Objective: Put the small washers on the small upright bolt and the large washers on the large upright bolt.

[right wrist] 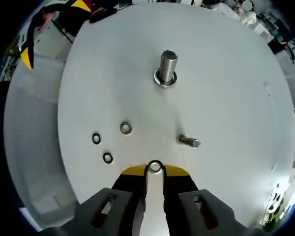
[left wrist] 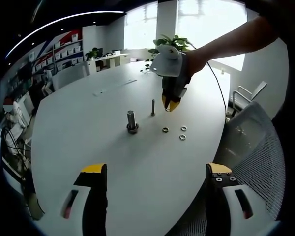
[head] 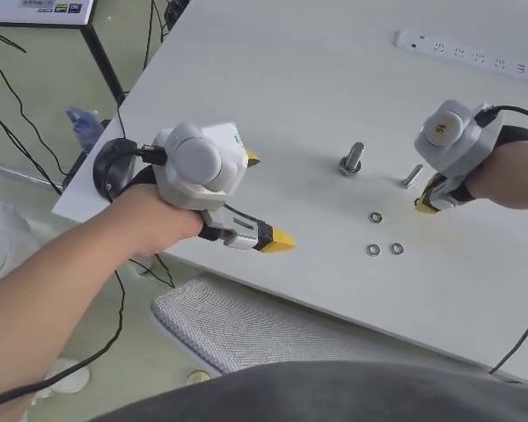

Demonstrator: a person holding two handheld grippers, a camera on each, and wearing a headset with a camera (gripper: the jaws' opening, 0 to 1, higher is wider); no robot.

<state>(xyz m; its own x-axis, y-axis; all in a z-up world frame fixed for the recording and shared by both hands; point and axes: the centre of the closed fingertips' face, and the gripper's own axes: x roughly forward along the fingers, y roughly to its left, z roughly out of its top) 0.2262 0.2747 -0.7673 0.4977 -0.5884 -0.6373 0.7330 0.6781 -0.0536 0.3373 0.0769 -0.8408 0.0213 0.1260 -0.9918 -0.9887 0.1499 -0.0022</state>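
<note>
The right gripper (head: 427, 205) is pinching a washer (right wrist: 155, 167) between narrow jaws, hovering just near and right of the small bolt (head: 412, 176). The large bolt (head: 352, 158) is standing to its left. Three loose washers (head: 376, 217) are lying nearer on the table (head: 246, 70). The left gripper (left wrist: 156, 169) is hovering wide open at the near left.

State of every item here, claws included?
Left yellow-tipped claw: open, empty.
Right yellow-tipped claw: shut on a steel washer.
Large threaded steel bolt: upright, base washer around its foot.
Small steel bolt: upright, bare.
Three loose steel washers: flat on the white table.
</note>
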